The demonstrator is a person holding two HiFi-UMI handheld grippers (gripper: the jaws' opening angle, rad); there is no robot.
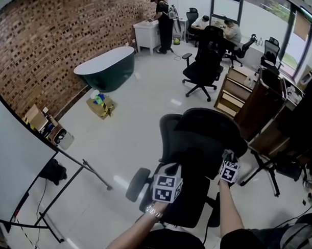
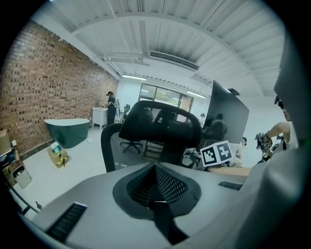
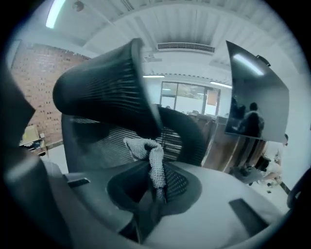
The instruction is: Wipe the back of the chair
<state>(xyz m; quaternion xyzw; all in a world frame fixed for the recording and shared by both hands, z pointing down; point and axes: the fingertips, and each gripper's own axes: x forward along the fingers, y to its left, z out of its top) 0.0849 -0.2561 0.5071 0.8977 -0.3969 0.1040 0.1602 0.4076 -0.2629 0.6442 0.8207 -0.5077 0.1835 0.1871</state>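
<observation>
The person is standing close to a black mesh office chair and working at its upper part with both grippers. The right gripper is carrying the wiping tool: its fingers are clamped on the lower end of a grey knitted cloth. The bunched top of the cloth is sticking out ahead of the fingers, towards the mesh backrest and just beneath the overhanging headrest. The cloth is sitting very near the mesh, but no view is showing clearly whether it is actually pressing on it.

The left gripper is hanging just beside the right one. Its fingers are together with nothing between them, and it is pointing at the same chair from slightly further off.

The step in hand appears to be bringing the cloth onto the top of the backrest, either to begin a stroke or partway through one. Most of the mesh below is looking as though it is waiting to be covered.

The next move is calling for the cloth to be pushed firmly against the mesh and dragged across and down in overlapping passes. The grip on the cloth needs to be kept tight so it does not pull free. A chair of this kind is likely to swivel or roll under pressure, so the empty left gripper may need to brace the frame.
</observation>
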